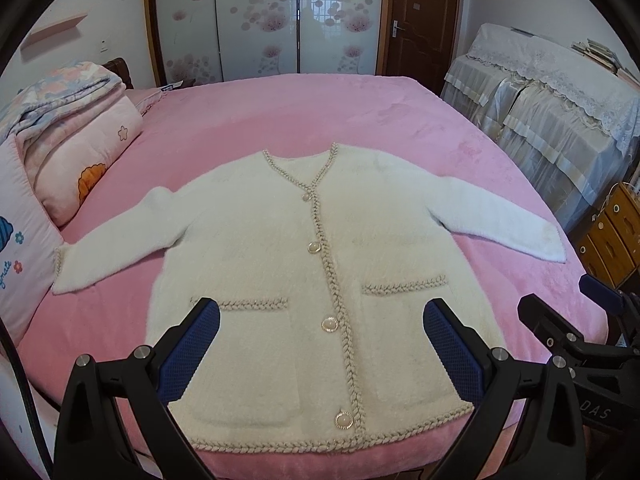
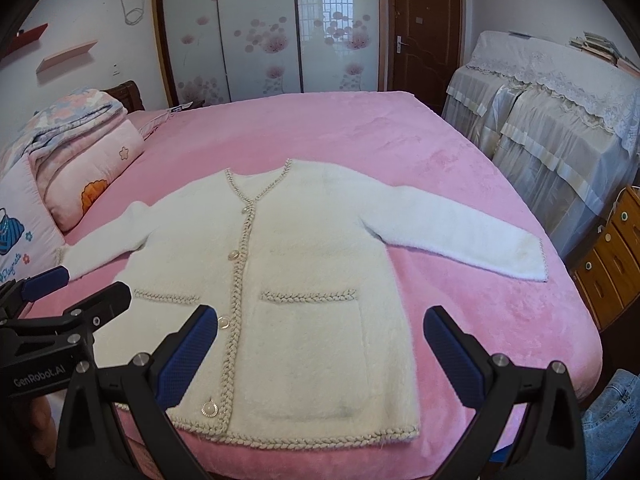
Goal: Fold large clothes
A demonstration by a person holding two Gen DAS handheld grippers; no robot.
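A white fluffy cardigan (image 1: pixel 272 248) (image 2: pixel 312 248) with braided beige trim, pearl buttons and two patch pockets lies flat and buttoned on the pink bed (image 1: pixel 320 112) (image 2: pixel 460 152), both sleeves spread out to the sides. My left gripper (image 1: pixel 320 312) hovers open above the hem and lower front, holding nothing. My right gripper (image 2: pixel 320 320) is also open and empty, above the right pocket and hem. Each gripper shows in the other's view: the right gripper (image 1: pixel 560 312) at the right edge, the left gripper (image 2: pixel 80 292) at the left edge.
Folded quilts and pillows (image 1: pixel 68 140) (image 2: pixel 80 152) are piled at the bed's left. A lace-covered piece of furniture (image 1: pixel 560 112) (image 2: pixel 560 120) and a wooden drawer unit (image 1: pixel 612 236) (image 2: pixel 612 256) stand to the right. A wardrobe (image 1: pixel 260 20) and door (image 1: pixel 420 20) lie beyond. Denim (image 2: pixel 612 420) shows at lower right.
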